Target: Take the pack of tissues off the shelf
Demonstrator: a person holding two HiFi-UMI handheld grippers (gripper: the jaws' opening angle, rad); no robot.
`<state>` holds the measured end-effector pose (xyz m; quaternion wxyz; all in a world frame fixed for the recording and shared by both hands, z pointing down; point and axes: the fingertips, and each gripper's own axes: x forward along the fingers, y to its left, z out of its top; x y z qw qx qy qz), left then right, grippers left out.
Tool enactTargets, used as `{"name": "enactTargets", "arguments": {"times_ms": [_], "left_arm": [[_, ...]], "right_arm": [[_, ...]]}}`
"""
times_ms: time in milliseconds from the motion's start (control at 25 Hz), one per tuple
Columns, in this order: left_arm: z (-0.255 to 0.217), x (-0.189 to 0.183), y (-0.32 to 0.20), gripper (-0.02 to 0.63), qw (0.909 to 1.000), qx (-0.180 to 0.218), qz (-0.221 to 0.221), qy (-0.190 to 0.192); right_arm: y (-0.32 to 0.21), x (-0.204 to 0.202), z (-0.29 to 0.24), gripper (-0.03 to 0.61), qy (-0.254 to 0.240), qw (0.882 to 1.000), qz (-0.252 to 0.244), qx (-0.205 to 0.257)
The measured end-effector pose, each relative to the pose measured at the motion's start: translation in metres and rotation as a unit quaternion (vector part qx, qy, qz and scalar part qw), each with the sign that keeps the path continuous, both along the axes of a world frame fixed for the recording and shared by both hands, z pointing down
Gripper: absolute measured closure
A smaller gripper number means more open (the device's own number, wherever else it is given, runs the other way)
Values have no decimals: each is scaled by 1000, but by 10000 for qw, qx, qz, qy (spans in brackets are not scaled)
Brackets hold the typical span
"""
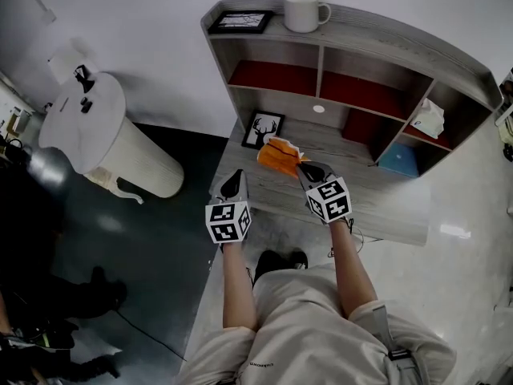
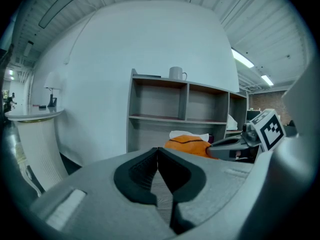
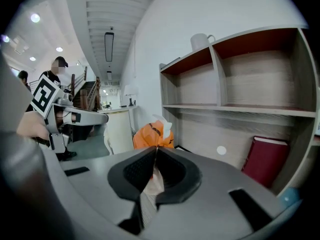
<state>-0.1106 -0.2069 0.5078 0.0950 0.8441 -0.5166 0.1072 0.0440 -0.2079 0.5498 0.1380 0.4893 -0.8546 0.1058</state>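
The right tool (image 1: 307, 167) is pinched shut on the pack of tissues (image 1: 279, 156), an orange pack that juts out just ahead of its tips, clear of the shelf (image 1: 385, 37) compartments beyond it and above the desk (image 1: 385, 215). The left tool (image 1: 233, 183), off to its side, has its jaws together on nothing. Judging by this, the pack is out and the step in hand is carrying it clear. The grip seems to take only a thin edge of soft wrapper, so a steady, level draw toward the body with no swinging should serve best, and the pinch should hold until the pack has somewhere to rest. The right gripper view shows pale wrapper caught between the jaws, which the head view cannot, and a red book (image 3: 265, 159) leaning in a lower compartment to that tool's right. The head view alone shows a deer picture (image 1: 263, 129) just beyond the pack. The left gripper view shows bare desk grain through the slit of its own closed jaws
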Motion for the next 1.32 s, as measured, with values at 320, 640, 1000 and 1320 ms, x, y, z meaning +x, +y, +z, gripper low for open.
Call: {"name": "enactTargets", "arguments": {"times_ms": [320,640,1000,1320], "left_arm": [[7,8,0,604,10000,-71,62,-29],[10,13,4,604,9999,-97,77,45],[10,14,10,604,10000,-41,-9,89],[3,10,7,604,9998,40,-163,121]], "right_arm": [[1,3,2,555,25,10000,7,-6],[6,12,9,555,10,10000,40,-60],[12,13,5,555,58,10000,-54,10],[13,18,-1,555,35,10000,-45,63]]}}
